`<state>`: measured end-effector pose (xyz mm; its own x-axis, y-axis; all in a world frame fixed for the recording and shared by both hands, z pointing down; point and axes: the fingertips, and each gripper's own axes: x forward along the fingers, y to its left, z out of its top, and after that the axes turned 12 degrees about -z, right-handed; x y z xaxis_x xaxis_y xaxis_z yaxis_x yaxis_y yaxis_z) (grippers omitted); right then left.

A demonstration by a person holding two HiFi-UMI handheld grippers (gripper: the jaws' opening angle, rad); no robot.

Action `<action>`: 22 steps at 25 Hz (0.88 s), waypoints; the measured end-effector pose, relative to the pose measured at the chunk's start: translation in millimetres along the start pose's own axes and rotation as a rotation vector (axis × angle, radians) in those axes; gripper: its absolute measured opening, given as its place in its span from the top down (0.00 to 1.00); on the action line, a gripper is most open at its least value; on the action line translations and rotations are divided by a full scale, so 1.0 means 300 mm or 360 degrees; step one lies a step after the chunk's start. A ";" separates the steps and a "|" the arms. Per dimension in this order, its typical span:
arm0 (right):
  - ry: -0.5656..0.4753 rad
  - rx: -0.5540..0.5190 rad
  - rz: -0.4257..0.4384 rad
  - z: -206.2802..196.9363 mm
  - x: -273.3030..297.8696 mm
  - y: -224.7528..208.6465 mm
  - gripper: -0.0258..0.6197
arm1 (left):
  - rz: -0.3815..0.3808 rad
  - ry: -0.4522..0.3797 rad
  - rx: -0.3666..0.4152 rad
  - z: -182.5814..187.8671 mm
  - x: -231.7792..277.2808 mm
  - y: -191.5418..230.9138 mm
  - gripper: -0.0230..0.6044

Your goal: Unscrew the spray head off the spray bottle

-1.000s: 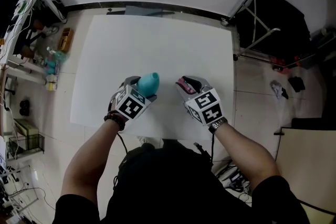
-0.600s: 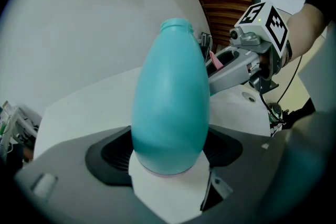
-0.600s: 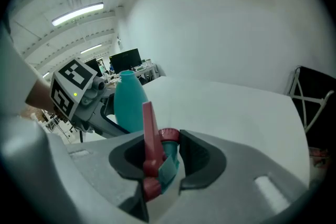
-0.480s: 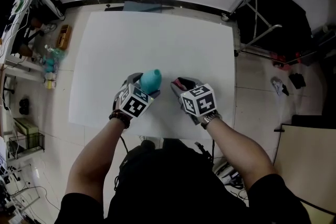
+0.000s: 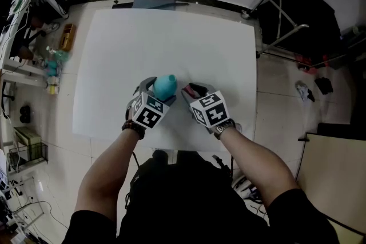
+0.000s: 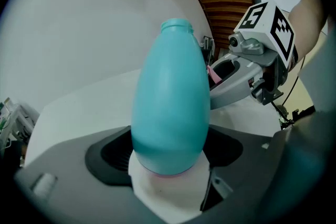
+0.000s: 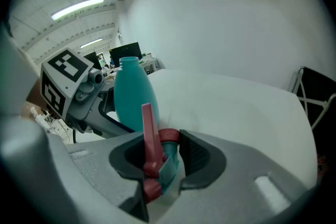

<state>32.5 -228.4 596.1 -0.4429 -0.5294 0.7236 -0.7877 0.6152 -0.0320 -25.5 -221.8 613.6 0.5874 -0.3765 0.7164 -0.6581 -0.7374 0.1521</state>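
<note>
The teal spray bottle [image 6: 170,107] has no head on it; its open neck [image 6: 176,24] points away from me. My left gripper [image 5: 153,90] is shut on the bottle's [image 5: 164,85] lower body, jaws wide around it. The spray head [image 7: 156,152], red with a teal part and a long red trigger, is off the bottle, and my right gripper [image 5: 191,91] is shut on it. The two grippers stand side by side over the white table [image 5: 171,43], near its front edge. In the right gripper view the bottle [image 7: 134,97] stands left of the head, apart from it.
A black folding stand [image 5: 291,14] is on the floor right of the table. Shelves with clutter [image 5: 34,37] line the left side. Loose items [image 5: 311,88] lie on the floor at the right. The table's far half is bare white.
My right gripper with the spray head has moved left, closer to the bottle. The left gripper and bottle shifted slightly up and right.
</note>
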 end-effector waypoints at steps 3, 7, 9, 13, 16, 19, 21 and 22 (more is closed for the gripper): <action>-0.0020 -0.0117 -0.0021 -0.005 0.008 0.005 0.77 | 0.0016 -0.0021 -0.0008 0.002 0.005 0.004 0.28; -0.0049 -0.0218 -0.0040 -0.010 0.016 0.013 0.77 | 0.0026 -0.0040 -0.0002 0.003 0.009 0.004 0.28; -0.0053 -0.0267 -0.0039 -0.006 0.016 0.028 0.77 | 0.0030 -0.0038 0.0000 0.000 0.009 0.007 0.27; -0.0057 -0.0433 -0.0051 -0.013 0.018 0.053 0.77 | 0.0019 -0.0008 -0.0008 -0.013 0.010 0.006 0.27; -0.0055 -0.0541 -0.0080 -0.024 0.018 0.064 0.77 | 0.0003 0.0016 -0.0006 -0.026 0.008 -0.004 0.26; -0.0051 -0.0602 -0.0091 -0.036 0.020 0.066 0.77 | -0.0001 0.0025 -0.0002 -0.029 0.006 -0.009 0.26; -0.0035 -0.0604 -0.0086 -0.048 0.021 0.064 0.77 | -0.0002 0.0026 0.0001 -0.026 0.005 -0.014 0.26; -0.0024 -0.0600 -0.0081 -0.053 0.022 0.065 0.75 | -0.0001 0.0026 0.0002 -0.025 0.004 -0.015 0.26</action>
<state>21.2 -210.6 611.3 -0.4160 -0.5715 0.7074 -0.5970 0.7584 0.2617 -25.4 -214.7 618.9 0.5801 -0.3671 0.7271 -0.6573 -0.7382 0.1517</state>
